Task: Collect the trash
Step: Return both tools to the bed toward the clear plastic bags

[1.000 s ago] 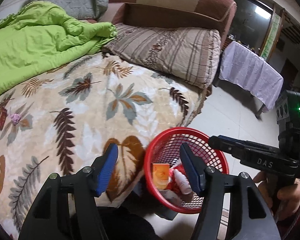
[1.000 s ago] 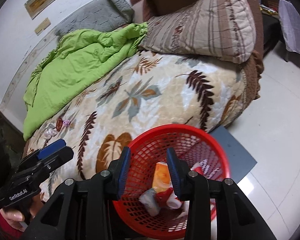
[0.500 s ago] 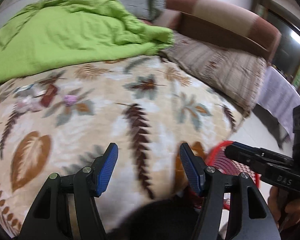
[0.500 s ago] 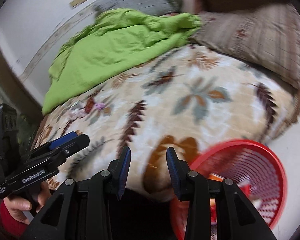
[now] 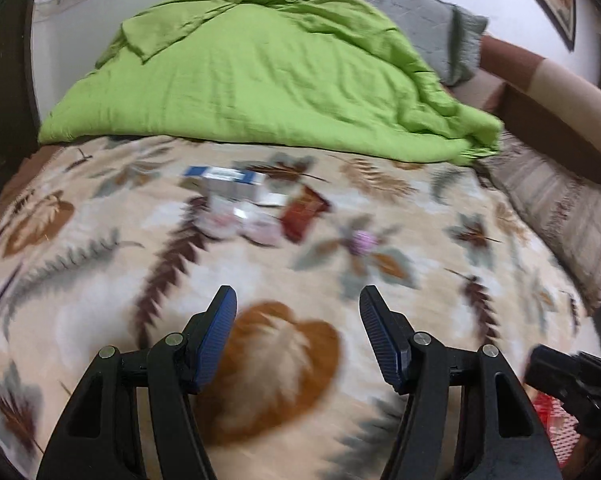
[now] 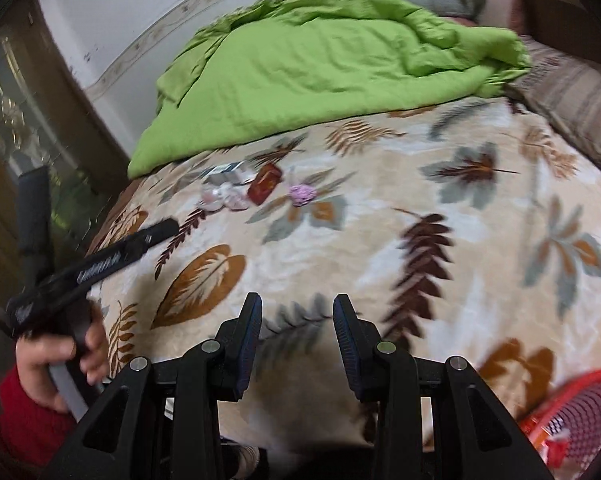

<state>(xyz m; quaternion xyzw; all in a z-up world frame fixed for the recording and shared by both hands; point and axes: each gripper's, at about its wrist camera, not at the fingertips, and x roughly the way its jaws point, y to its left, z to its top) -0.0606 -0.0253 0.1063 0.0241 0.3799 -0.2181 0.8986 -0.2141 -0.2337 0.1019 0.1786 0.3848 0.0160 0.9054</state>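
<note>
Both my grippers hang over the leaf-print blanket with jaws apart and nothing between them: left gripper, right gripper. The trash lies in a loose cluster near the duvet edge: a white-and-blue box closest to the duvet, crumpled clear wrappers just in front of it, a red packet beside those, and a small purple wad a little apart. The basket sits low, well away from the duvet, at the near edge of the bed. Risks as I judge them: the pieces touch, so a closing jaw may drag a neighbour or pinch blanket pile; the wrappers are thin and may slip out; both views are blurred, so my aim is poor; a long carry to the basket may drop something.
</note>
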